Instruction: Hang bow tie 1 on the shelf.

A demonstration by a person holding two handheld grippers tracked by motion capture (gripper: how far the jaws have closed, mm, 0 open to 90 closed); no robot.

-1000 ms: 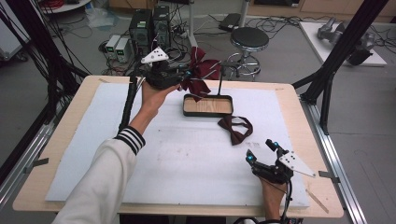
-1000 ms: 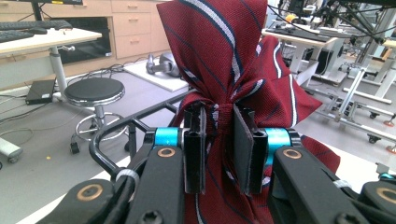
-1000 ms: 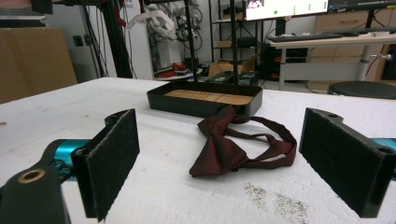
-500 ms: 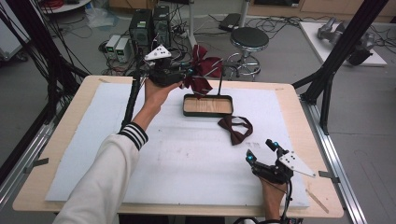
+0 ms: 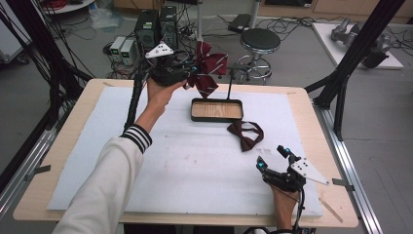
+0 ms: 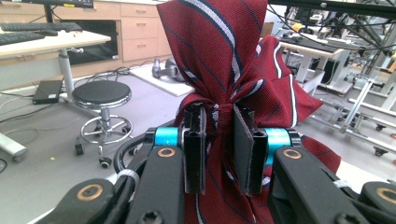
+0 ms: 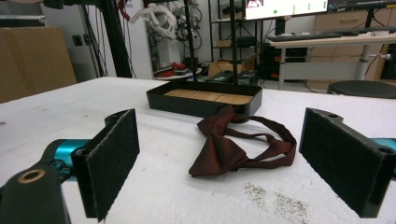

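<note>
My left gripper (image 6: 219,149) has its jaws clamped on the knot of the striped bow tie (image 5: 208,68), held above the bench (image 5: 73,126) behind the tray (image 5: 216,103). Left gripper view shows woven ribbed cloth. Right gripper (image 5: 275,157) jaws apart near the plain satin bow tie (image 7: 233,144).

bow tie (image 5: 246,133) on table (image 5: 78,122), right of tray (image 5: 216,109)

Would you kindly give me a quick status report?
Left hand-held gripper shut on striped bow tie, near stand. Right hand-held gripper open, plain bow tie ahead. Nothing blocking.
</note>
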